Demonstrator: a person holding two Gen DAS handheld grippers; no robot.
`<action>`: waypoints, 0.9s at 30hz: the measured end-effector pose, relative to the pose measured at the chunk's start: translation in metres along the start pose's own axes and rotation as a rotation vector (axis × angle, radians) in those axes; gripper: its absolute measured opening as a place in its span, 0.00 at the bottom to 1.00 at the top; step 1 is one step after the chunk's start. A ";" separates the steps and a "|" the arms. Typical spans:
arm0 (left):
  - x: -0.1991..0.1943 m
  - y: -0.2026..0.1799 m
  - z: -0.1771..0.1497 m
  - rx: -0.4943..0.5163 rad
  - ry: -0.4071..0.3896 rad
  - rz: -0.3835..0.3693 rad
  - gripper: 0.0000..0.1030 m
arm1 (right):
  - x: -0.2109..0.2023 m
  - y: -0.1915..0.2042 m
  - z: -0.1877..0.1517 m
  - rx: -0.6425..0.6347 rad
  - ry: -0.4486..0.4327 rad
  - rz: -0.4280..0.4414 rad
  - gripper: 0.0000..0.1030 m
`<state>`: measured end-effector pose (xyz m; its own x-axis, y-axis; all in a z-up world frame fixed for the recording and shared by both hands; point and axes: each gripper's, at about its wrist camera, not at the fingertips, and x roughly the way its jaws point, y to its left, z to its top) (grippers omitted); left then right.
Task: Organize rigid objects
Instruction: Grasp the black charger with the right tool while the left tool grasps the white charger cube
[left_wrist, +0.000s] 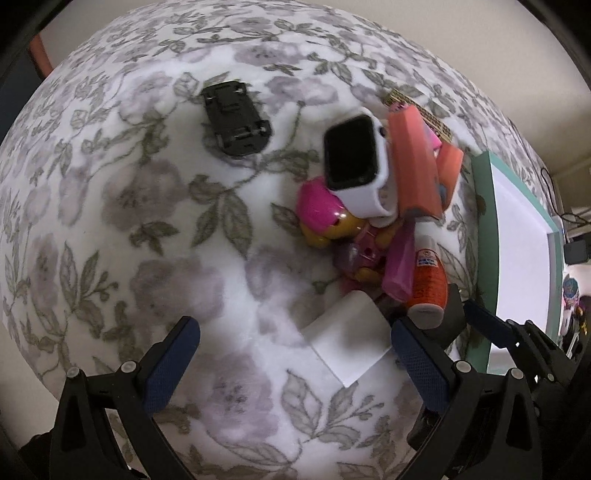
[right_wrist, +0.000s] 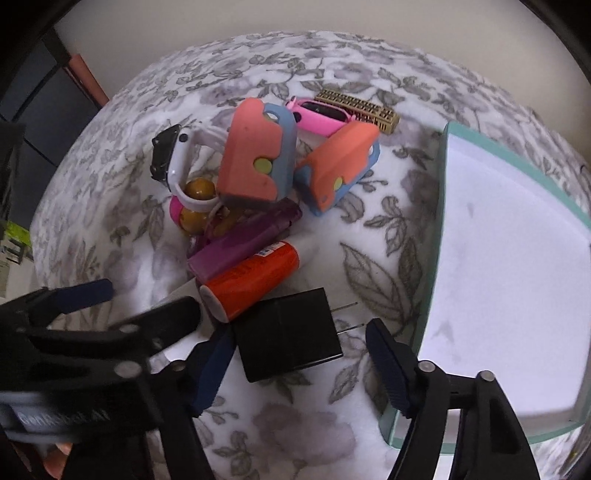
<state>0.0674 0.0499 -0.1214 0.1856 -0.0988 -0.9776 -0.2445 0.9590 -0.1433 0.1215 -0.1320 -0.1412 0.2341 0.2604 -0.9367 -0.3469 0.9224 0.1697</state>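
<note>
black charger (right_wrist: 288, 339) between right claw (right_wrist: 295, 365) pads, prongs toward tray (right_wrist: 436, 236)

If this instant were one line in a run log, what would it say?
right gripper: open around black charger, not gripping | left gripper: open over white block | tray: nothing in it

Black charger (right_wrist: 288, 334) flat, toys (right_wrist: 258, 162) heaped beside

A home, likely a bedroom. A soft floral blanket (left_wrist: 155, 206) carries toys and gadgets. A cluttered corner with cables (left_wrist: 569, 218) shows beyond.
</note>
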 end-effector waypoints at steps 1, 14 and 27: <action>0.001 -0.007 0.000 0.001 -0.001 0.004 0.99 | 0.000 0.000 0.000 0.001 0.001 0.000 0.71; 0.021 -0.049 -0.005 -0.007 0.036 -0.145 0.54 | -0.003 -0.003 -0.014 0.030 0.016 0.021 0.70; 0.029 -0.066 -0.017 -0.072 0.017 -0.202 0.49 | -0.020 -0.010 -0.036 0.086 -0.008 0.061 0.70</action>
<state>0.0722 -0.0205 -0.1435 0.2219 -0.2920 -0.9303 -0.2713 0.8979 -0.3465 0.0878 -0.1566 -0.1356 0.2223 0.3190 -0.9213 -0.2821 0.9256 0.2524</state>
